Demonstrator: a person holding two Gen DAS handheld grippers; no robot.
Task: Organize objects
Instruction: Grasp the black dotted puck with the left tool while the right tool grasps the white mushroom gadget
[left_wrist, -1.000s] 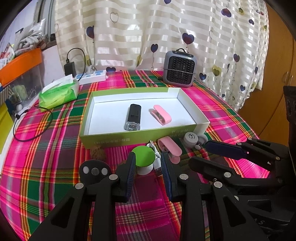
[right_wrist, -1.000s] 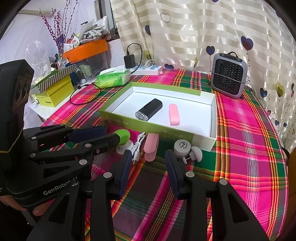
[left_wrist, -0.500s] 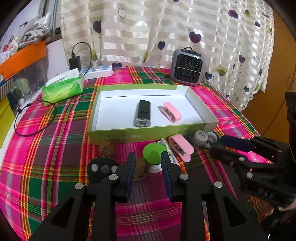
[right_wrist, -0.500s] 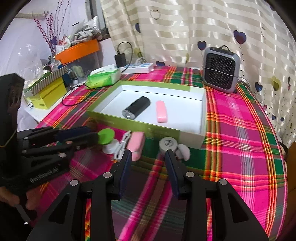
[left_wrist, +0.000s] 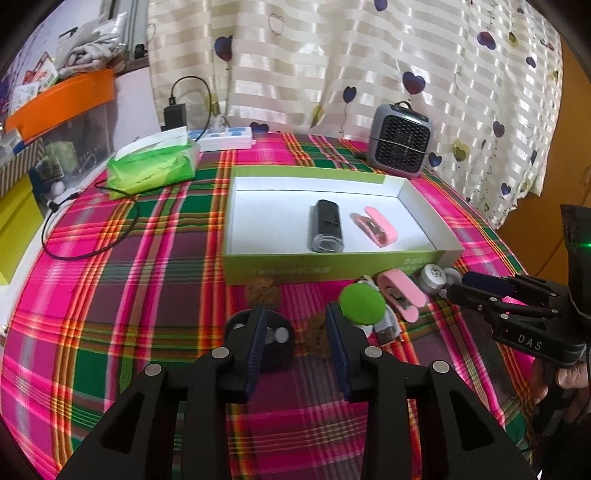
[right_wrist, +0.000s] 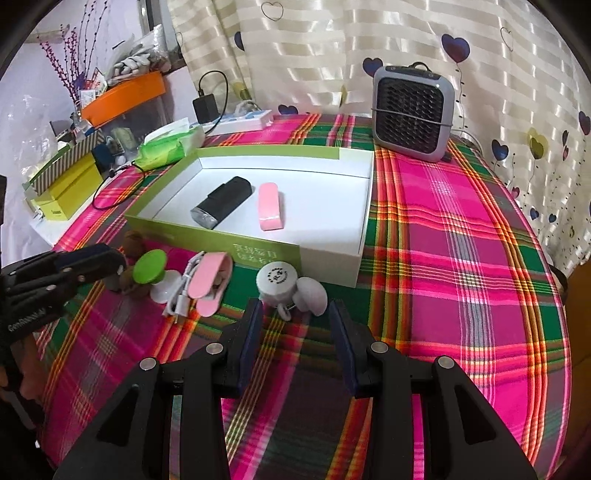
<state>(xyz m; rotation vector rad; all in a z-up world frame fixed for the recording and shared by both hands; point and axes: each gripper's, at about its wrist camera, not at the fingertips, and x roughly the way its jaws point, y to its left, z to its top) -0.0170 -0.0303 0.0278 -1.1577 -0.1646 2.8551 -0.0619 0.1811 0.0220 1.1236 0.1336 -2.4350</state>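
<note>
Two hand-held grippers close in on a row of small things still waiting outside a green box (left_wrist: 332, 271) on a plaid tabletop (right_wrist: 461, 229). Inside the box's white floor lie a black flashlight (left_wrist: 325, 230) and a pink clip (left_wrist: 376, 226), side by side but apart, which suggests the sorting is under way and well short of done. Left outside, just beside the box's near wall, are a green-capped knob (left_wrist: 361, 304), a white cable (right_wrist: 183, 286), a second pink clip (right_wrist: 210, 280), a round white container (right_wrist: 277, 281) touching a small white mushroom-shaped piece (right_wrist: 312, 295), and some small brown lumps (left_wrist: 263, 291) too blurred to name. The left gripper (left_wrist: 297, 345) hovers low before the green-capped knob, its jaws opening with nothing pressed between them; a dark round case (left_wrist: 275, 341) sits partly behind its left finger. The right gripper (right_wrist: 295, 345) stands about half open and empty, aimed at the round white container just ahead of its fingertips. By the look of it, at least half a dozen pieces remain to be lifted into the box.
</note>
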